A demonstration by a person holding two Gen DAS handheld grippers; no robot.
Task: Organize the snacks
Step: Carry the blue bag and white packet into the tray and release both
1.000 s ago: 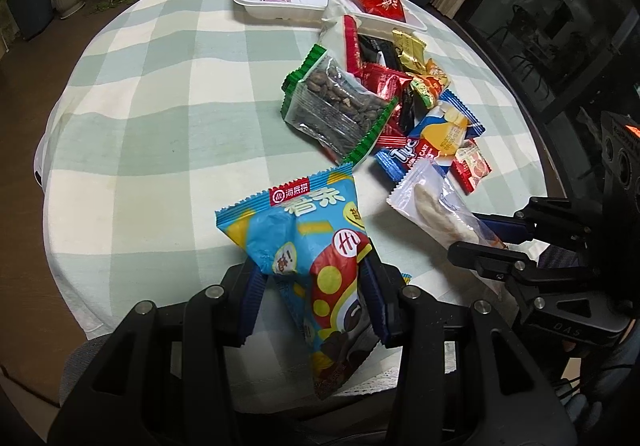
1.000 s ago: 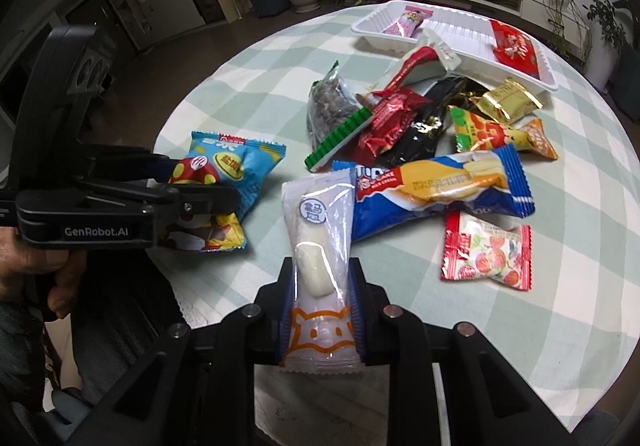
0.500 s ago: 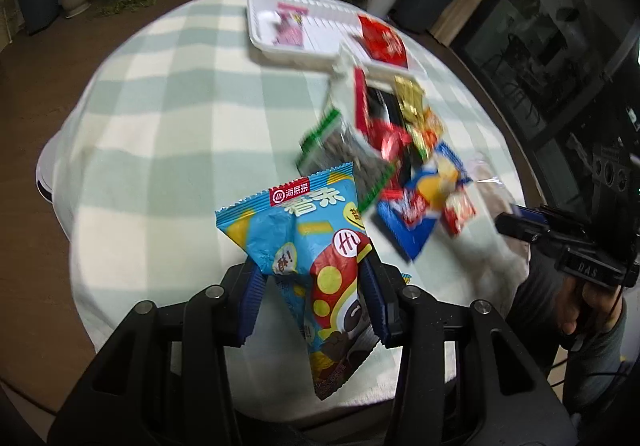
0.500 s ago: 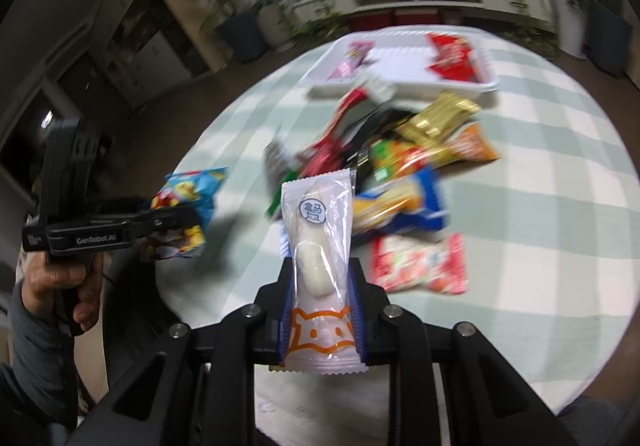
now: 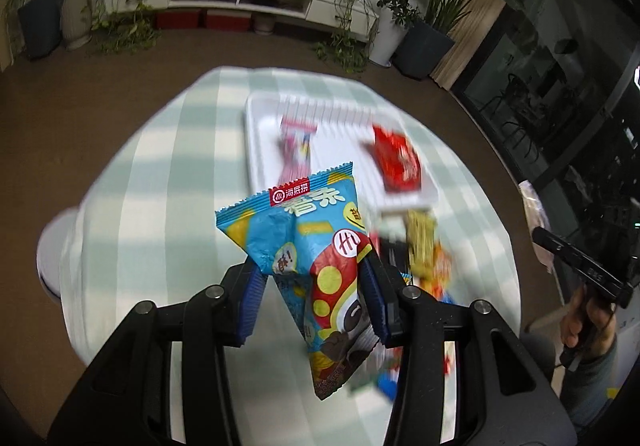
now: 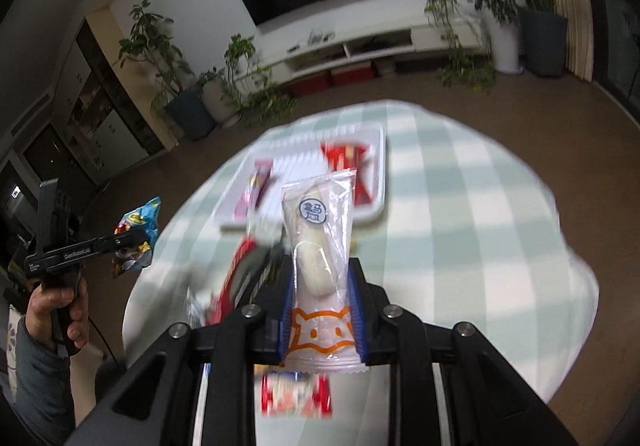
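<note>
My left gripper (image 5: 312, 298) is shut on a blue snack bag (image 5: 308, 246) with a red and yellow print, held high above the round table. My right gripper (image 6: 320, 310) is shut on a clear packet with a white bun (image 6: 318, 242) and an orange cat print, also raised. The white tray (image 5: 256, 149) lies at the table's far side with a pink packet (image 5: 296, 153) and a red packet (image 5: 398, 161) in it. It also shows in the right wrist view (image 6: 382, 173). The left gripper with its blue bag (image 6: 138, 238) shows at the left of that view.
The table has a green and white checked cloth (image 5: 160, 173). A blurred heap of loose snack packets (image 5: 424, 258) lies right of centre, partly hidden behind my fingers. A red and white packet (image 6: 296, 394) lies near the table's front edge. Plants and a low white cabinet stand beyond.
Both grippers have risen well above the table with their packets still held. The table now looks smaller and the tray sits closer to the middle of both views.
</note>
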